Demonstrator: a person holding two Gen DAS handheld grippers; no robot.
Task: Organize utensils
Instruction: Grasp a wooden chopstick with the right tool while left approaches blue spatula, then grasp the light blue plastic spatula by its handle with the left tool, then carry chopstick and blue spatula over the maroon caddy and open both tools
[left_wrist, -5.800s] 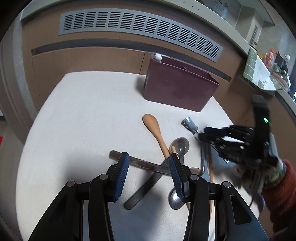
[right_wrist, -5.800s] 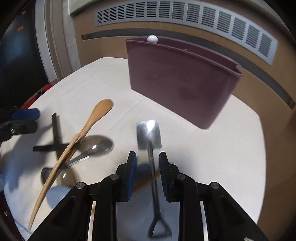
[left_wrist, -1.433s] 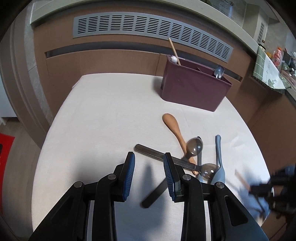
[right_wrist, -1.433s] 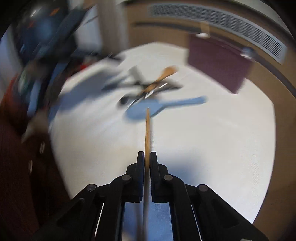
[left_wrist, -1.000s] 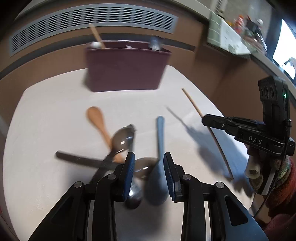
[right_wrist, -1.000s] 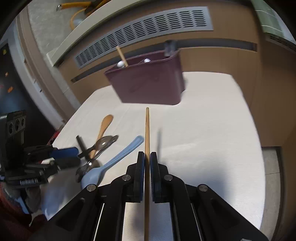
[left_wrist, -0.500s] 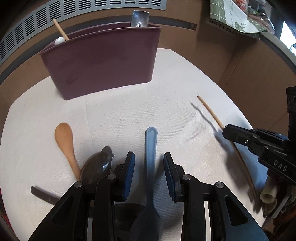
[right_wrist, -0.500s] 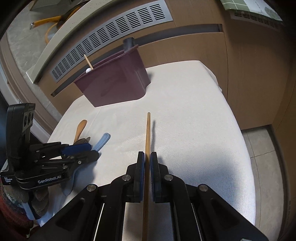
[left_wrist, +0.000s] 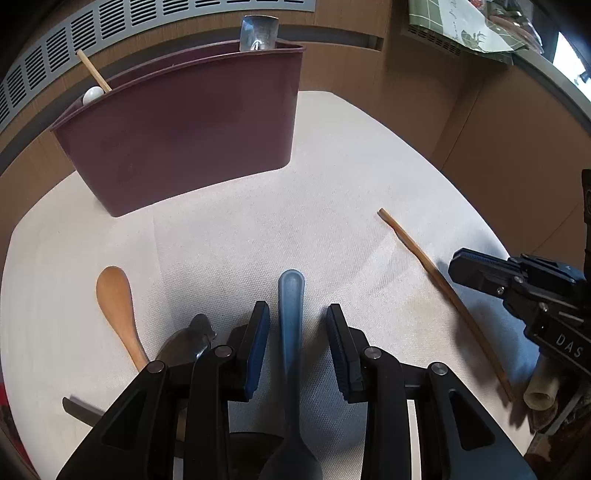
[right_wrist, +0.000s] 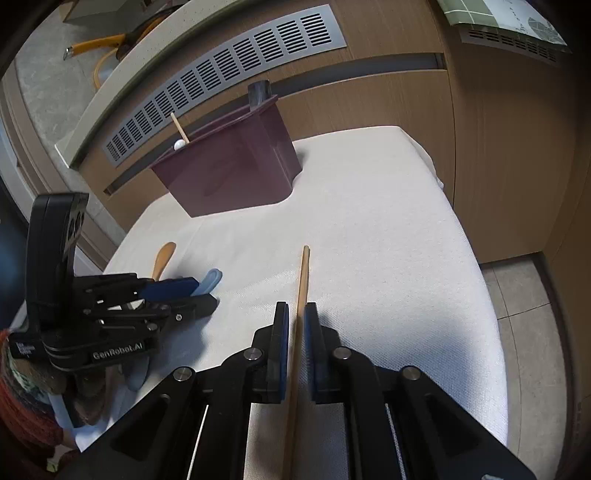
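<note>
As the right claw (right_wrist: 296, 345) was opening to drop the chopstick (right_wrist: 302, 280) lying between its pads on the table, the left claw (left_wrist: 297, 345) stood wide, straddling the blue spoon (left_wrist: 291, 317), bin (left_wrist: 184, 125) ahead, likely next pick.

Blue spoon (left_wrist: 291, 314) lies btwn left gripper (left_wrist: 298, 347) pads (not touching), maroon bin (left_wrist: 184, 125) behind.
</note>
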